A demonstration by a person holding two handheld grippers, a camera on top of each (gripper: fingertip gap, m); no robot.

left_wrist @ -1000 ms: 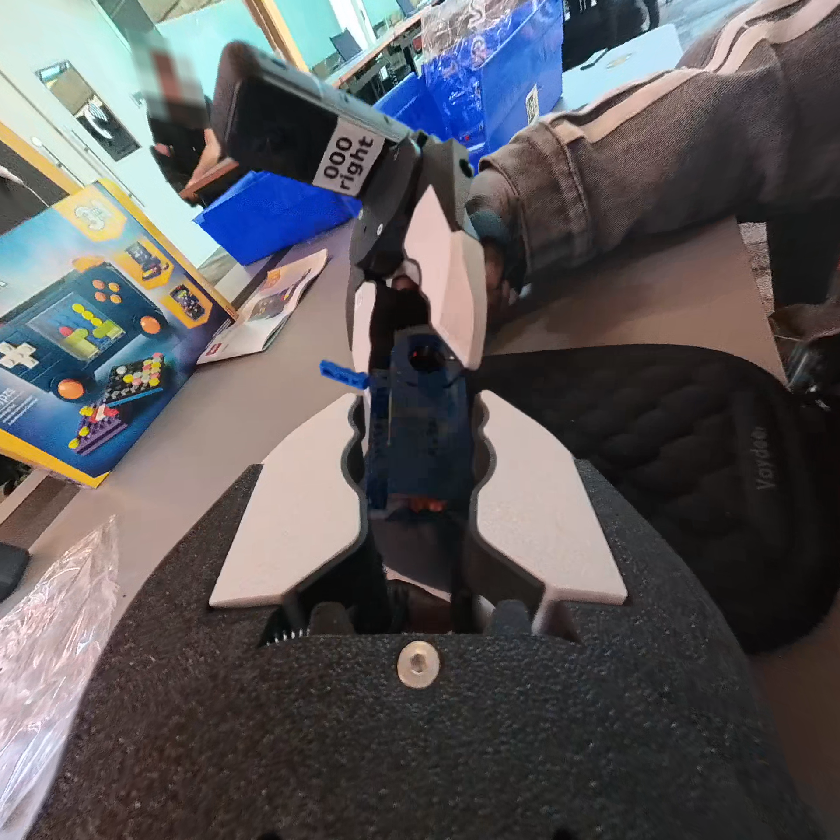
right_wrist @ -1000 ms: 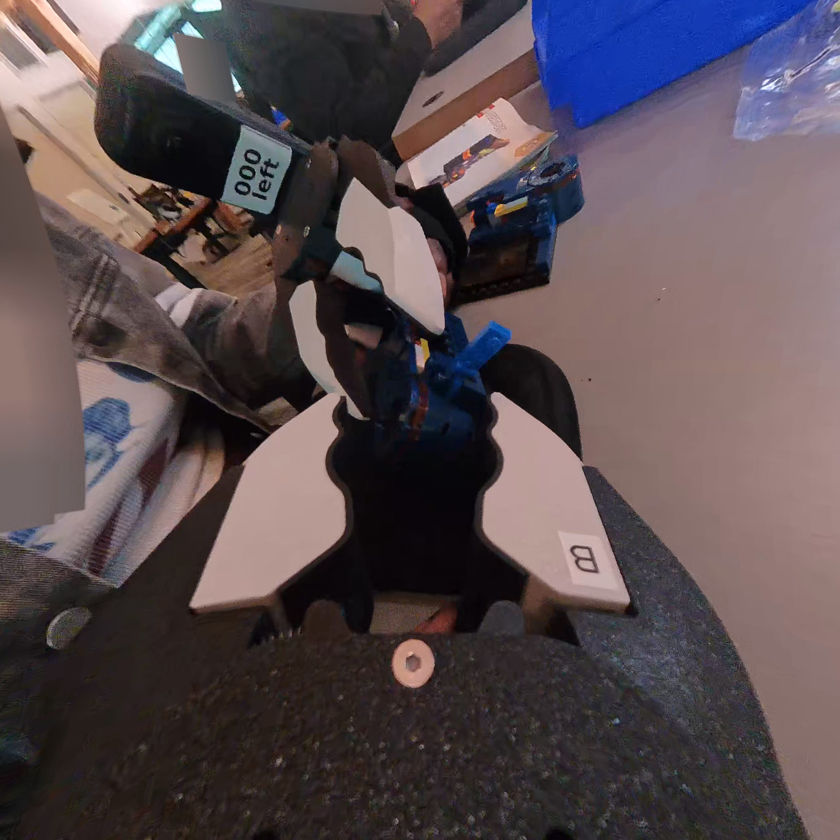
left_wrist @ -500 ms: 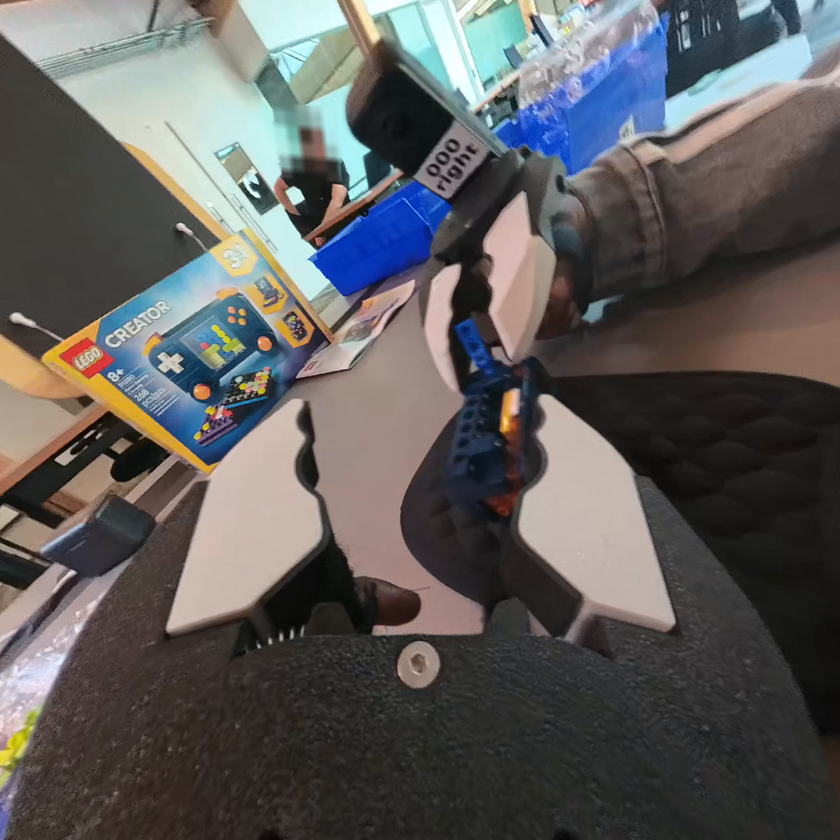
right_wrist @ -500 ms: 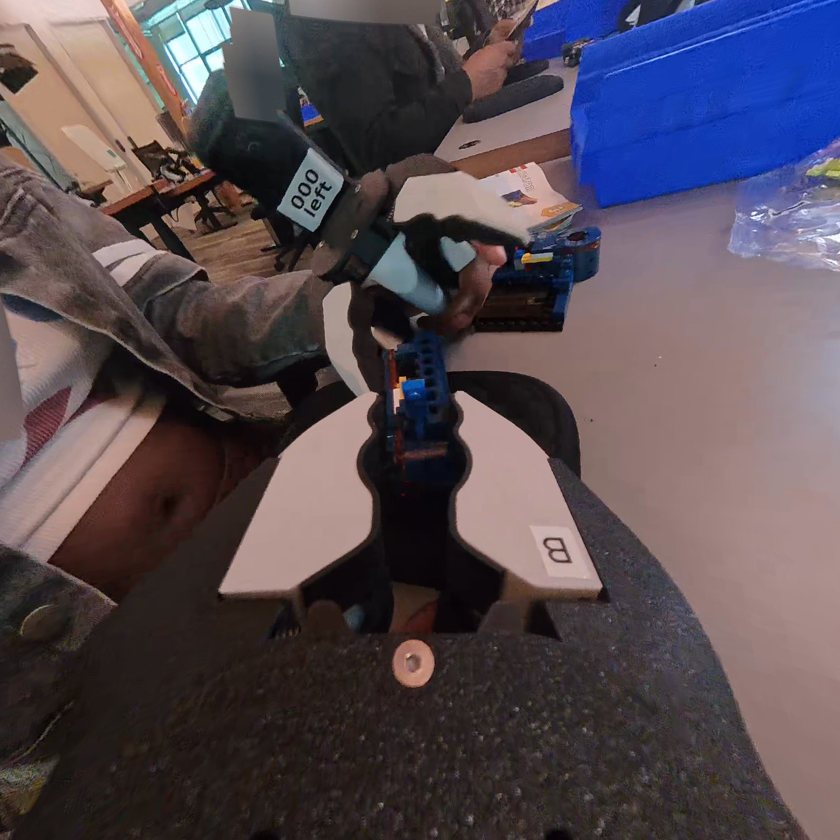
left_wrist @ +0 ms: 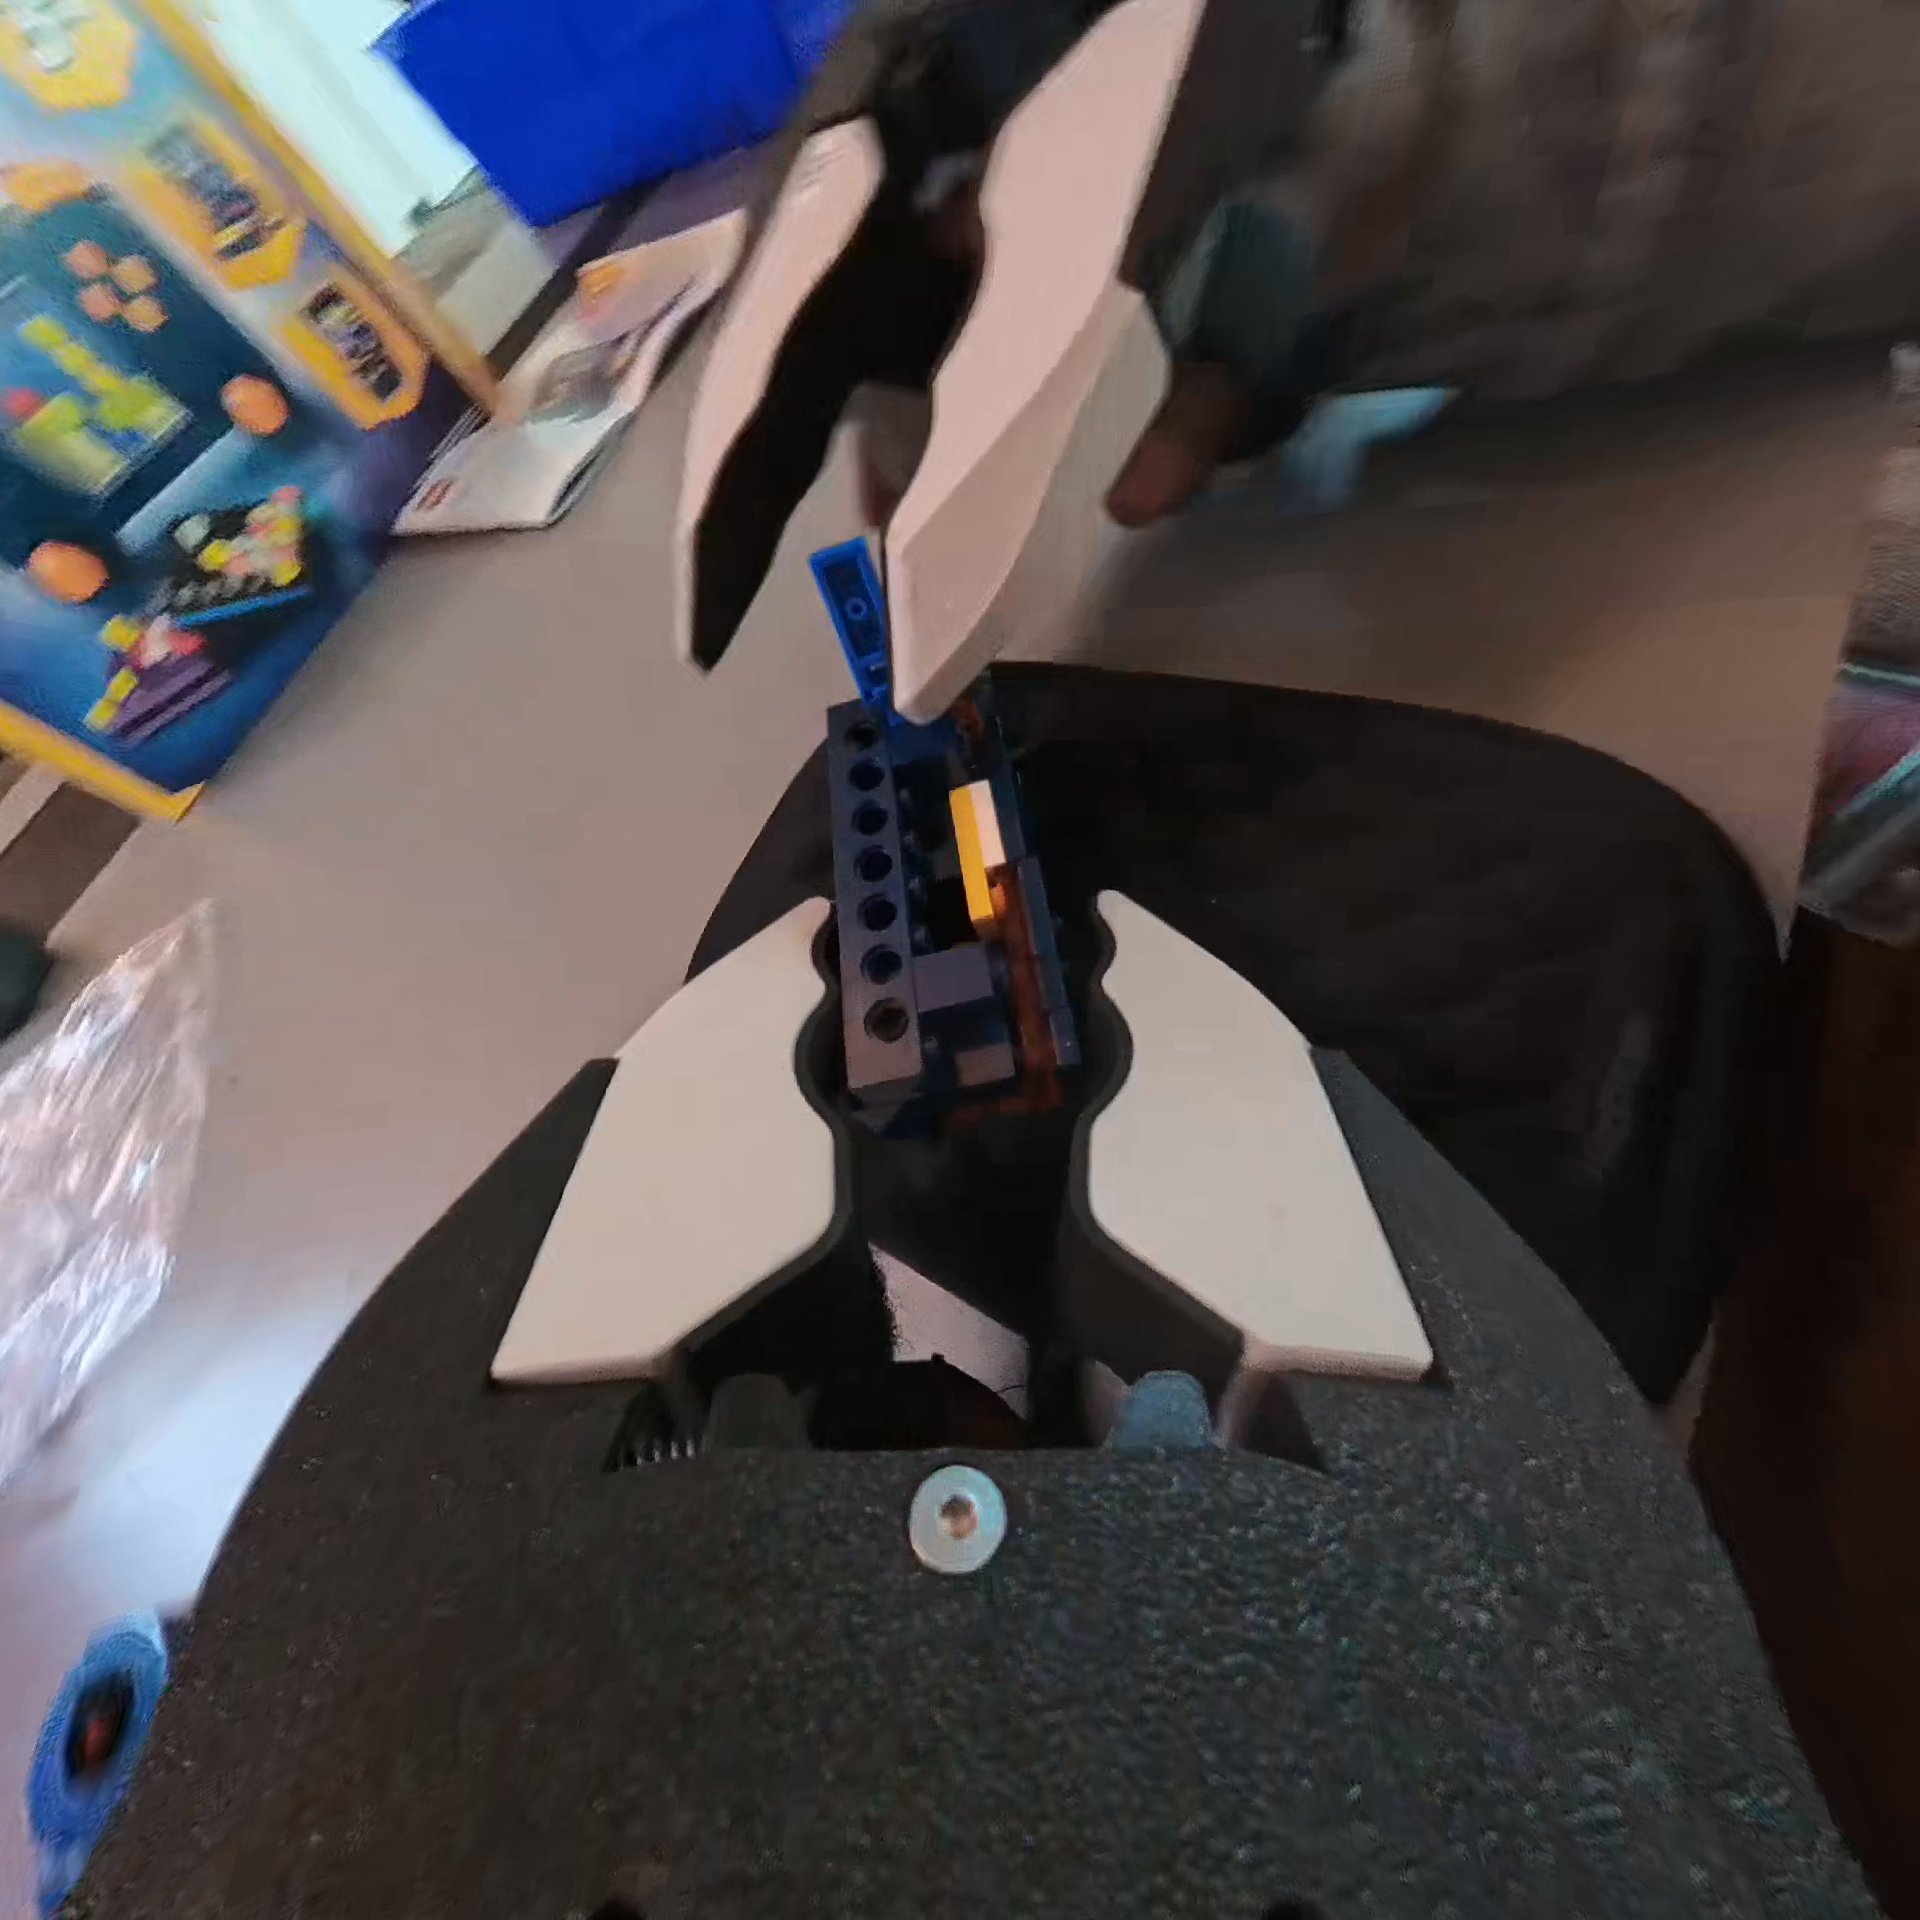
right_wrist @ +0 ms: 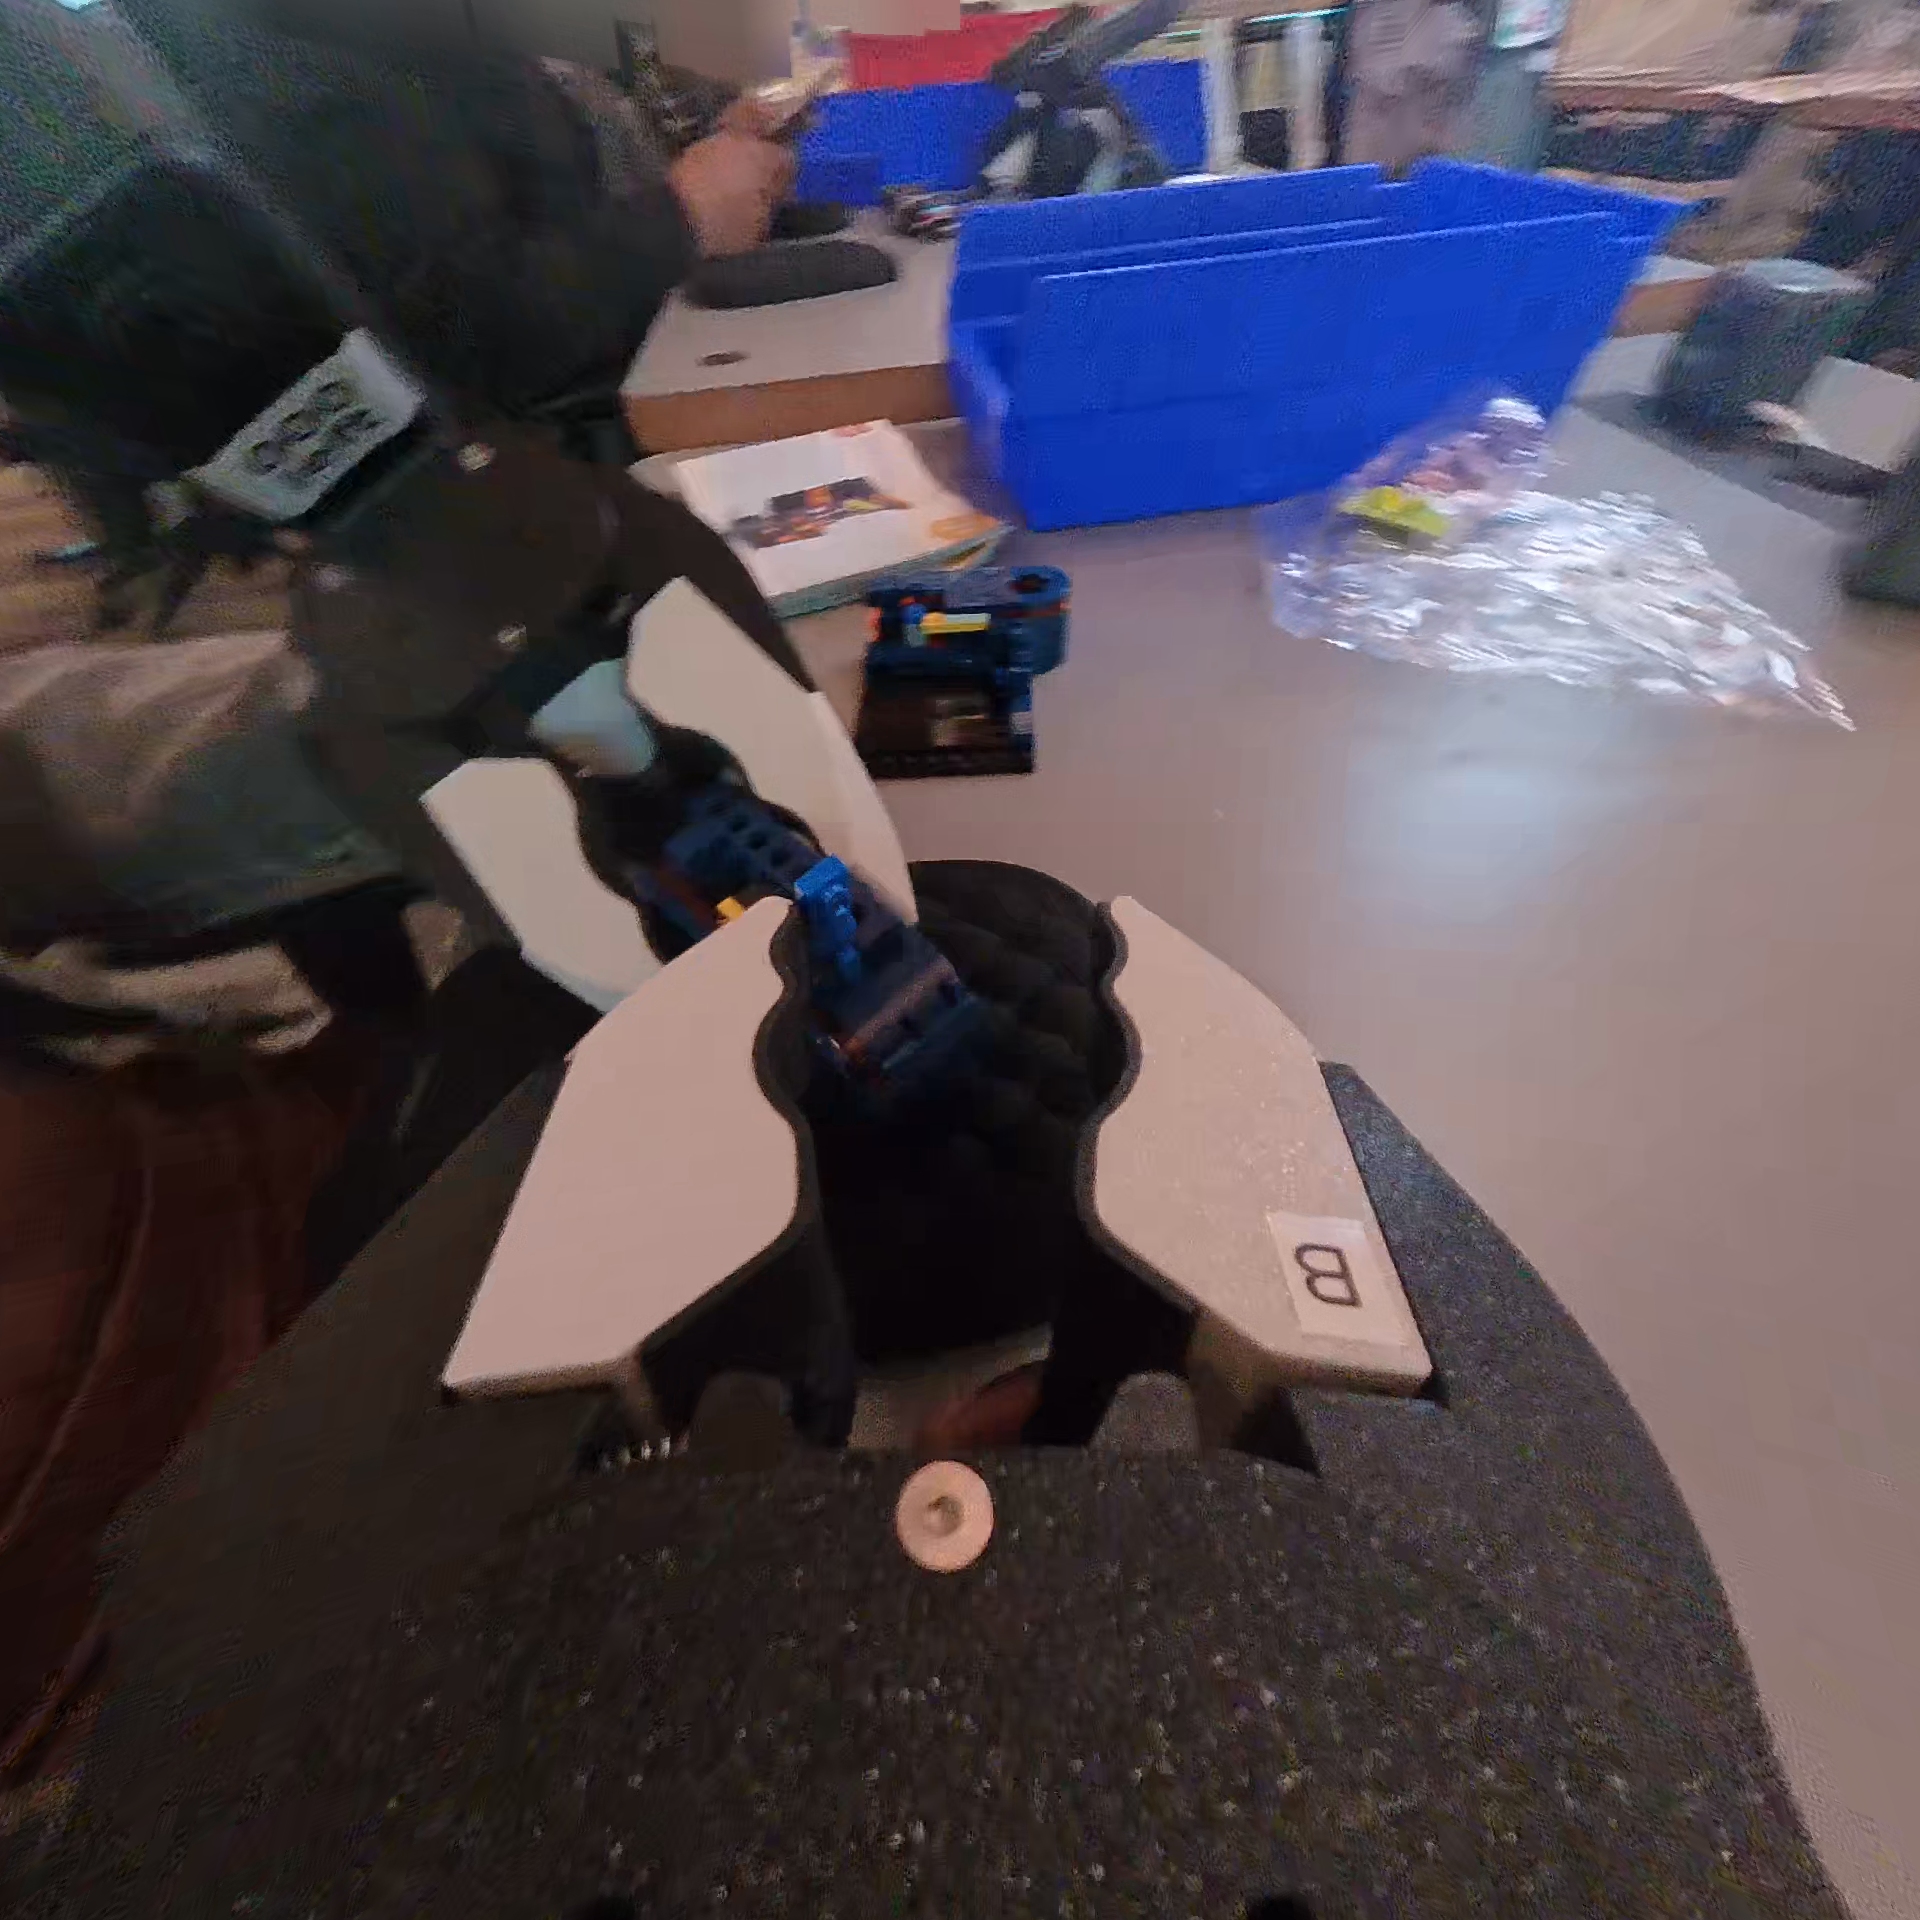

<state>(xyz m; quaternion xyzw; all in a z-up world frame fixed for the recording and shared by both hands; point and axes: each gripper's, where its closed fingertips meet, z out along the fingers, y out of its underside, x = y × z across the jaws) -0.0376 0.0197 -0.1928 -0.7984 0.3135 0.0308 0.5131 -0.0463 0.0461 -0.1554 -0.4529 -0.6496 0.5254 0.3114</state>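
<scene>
Brick assembly [left_wrist: 935, 935]: dark blue, with a row of holes down one side and yellow and orange bits showing. It is held off the table, over the black quilted pad [left_wrist: 1455, 935]. A small lighter-blue piece [left_wrist: 852, 613] sticks up from its far end.

Left gripper [left_wrist: 961, 914]: pinching the near end of the assembly, one finger on each side.

Right gripper [right_wrist: 951, 914]: spread wide. In its own view the assembly lies in the gap, close to the 9 o'clock finger. Contact there cannot be told, as both views are motion-blurred.

Change: half a second ago the right claw was clamped on the assembly and the left was spread. Now the grip has swapped, so the left carries it and the right has let go.

Around, right view:
- second blue brick build [right_wrist: 956, 675] on the grey table [right_wrist: 1455, 935], 12 o'clock
- open booklet [right_wrist: 831, 499] behind it
- blue bin [right_wrist: 1299, 343], 1 o'clock
- clear plastic bag [right_wrist: 1538, 582], 2 o'clock

Around, left view:
- colourful printed box [left_wrist: 156, 416], 10 o'clock
</scene>
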